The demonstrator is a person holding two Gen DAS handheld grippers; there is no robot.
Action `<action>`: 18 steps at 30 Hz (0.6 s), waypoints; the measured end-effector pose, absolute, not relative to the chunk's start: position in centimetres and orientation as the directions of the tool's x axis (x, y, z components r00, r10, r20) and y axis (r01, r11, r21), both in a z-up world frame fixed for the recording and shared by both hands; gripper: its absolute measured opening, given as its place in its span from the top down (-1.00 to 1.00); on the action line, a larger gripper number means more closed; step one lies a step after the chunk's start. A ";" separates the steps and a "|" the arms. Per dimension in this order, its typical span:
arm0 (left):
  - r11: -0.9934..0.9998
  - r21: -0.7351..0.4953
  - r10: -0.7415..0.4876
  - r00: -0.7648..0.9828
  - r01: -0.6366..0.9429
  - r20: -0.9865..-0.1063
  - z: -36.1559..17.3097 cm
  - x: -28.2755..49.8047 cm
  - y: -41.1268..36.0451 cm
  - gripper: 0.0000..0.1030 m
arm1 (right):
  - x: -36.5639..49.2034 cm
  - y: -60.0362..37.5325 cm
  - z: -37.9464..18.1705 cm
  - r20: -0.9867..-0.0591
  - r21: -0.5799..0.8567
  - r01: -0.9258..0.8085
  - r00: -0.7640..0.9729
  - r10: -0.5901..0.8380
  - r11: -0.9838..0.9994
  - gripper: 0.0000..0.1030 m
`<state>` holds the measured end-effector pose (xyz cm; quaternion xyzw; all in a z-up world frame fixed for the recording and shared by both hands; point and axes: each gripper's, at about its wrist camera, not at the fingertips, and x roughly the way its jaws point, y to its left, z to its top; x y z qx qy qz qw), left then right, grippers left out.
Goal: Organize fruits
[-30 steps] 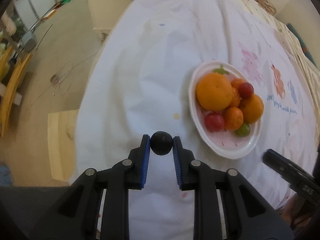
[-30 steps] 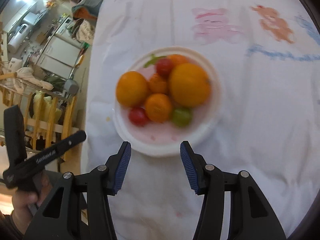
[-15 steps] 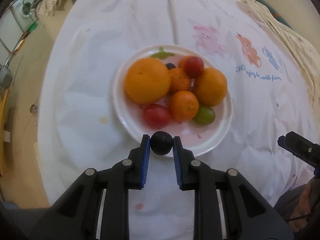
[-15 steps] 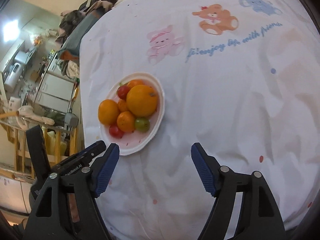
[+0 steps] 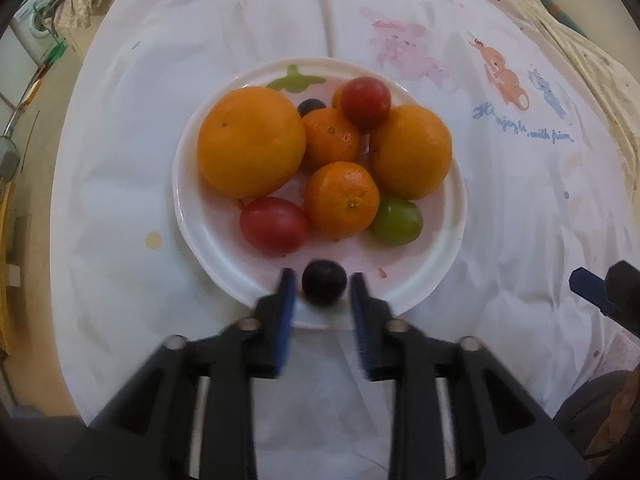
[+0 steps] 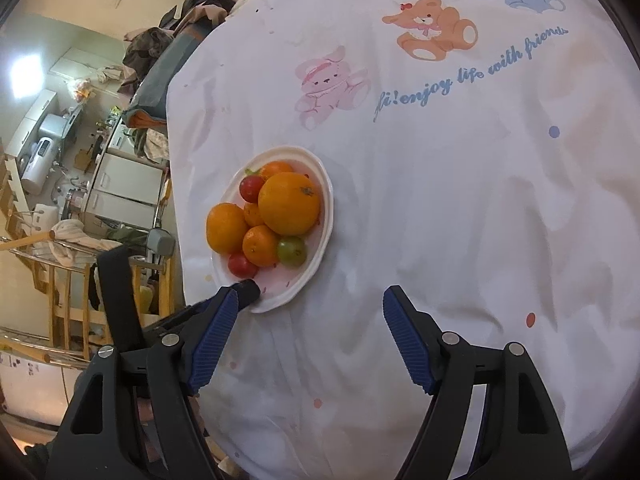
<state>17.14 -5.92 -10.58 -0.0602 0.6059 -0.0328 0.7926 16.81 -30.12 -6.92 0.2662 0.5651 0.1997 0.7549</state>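
Observation:
A white plate (image 5: 208, 248) on the white cloth holds two large oranges (image 5: 251, 146), small tangerines (image 5: 342, 199), two red fruits (image 5: 274, 224), a green one (image 5: 397, 221) and a dark one at the back. My left gripper (image 5: 323, 290) is over the plate's near rim. Its jaws have spread and a dark grape (image 5: 323, 288) sits between them with a gap on each side. My right gripper (image 6: 308, 320) is open and empty, above the cloth right of the plate (image 6: 320, 240). The left gripper's tip (image 6: 248, 291) shows at the plate's near rim.
The table wears a white cloth printed with a pink rabbit (image 6: 330, 82), a bear (image 6: 432, 28) and blue writing. The table's left edge (image 6: 176, 208) drops to a cluttered room with shelves and a wooden rack. My right gripper's tip (image 5: 600, 296) shows at the left wrist view's right edge.
My left gripper has moved forward over the plate's rim and its jaws have opened off the dark grape. My right gripper has drawn back and up, away from the plate.

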 end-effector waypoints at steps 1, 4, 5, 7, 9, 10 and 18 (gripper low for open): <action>0.991 -0.131 -0.123 0.274 -0.011 -0.954 -10.3 17.0 -6.0 -0.03 | 16.8 -30.1 -7.0 -0.748 0.627 0.000 0.280 0.602 0.779 -0.51; 0.996 -0.086 -0.087 0.311 0.015 -0.946 -9.3 16.3 -6.4 -0.59 | 16.9 -30.1 -7.3 -0.756 0.620 0.006 0.272 0.595 0.784 -0.51; 0.997 -0.078 -0.082 0.323 0.025 -0.943 -8.9 15.9 -6.4 -0.59 | 16.9 -30.0 -7.4 -0.759 0.616 0.006 0.271 0.592 0.787 -0.51; 0.997 -0.071 -0.077 0.336 0.031 -0.939 -8.3 15.4 -6.1 -0.59 | 16.8 -29.8 -7.4 -0.764 0.607 -0.002 0.272 0.585 0.794 -0.51; 0.998 -0.055 -0.059 0.361 0.023 -0.931 -7.4 14.8 -5.5 -0.59 | 16.6 -29.6 -7.0 -0.770 0.592 -0.013 0.286 0.570 0.806 -0.52; 1.000 -0.027 -0.031 0.378 0.014 -0.925 -6.8 14.5 -5.2 -0.59 | 16.4 -29.4 -6.8 -0.770 0.586 -0.024 0.296 0.566 0.810 -0.52; 0.998 0.048 0.059 0.534 -0.036 -0.844 -1.3 11.2 -2.2 -0.59 | 12.8 -27.0 -1.7 -0.665 0.574 -0.203 0.448 0.597 0.793 -0.83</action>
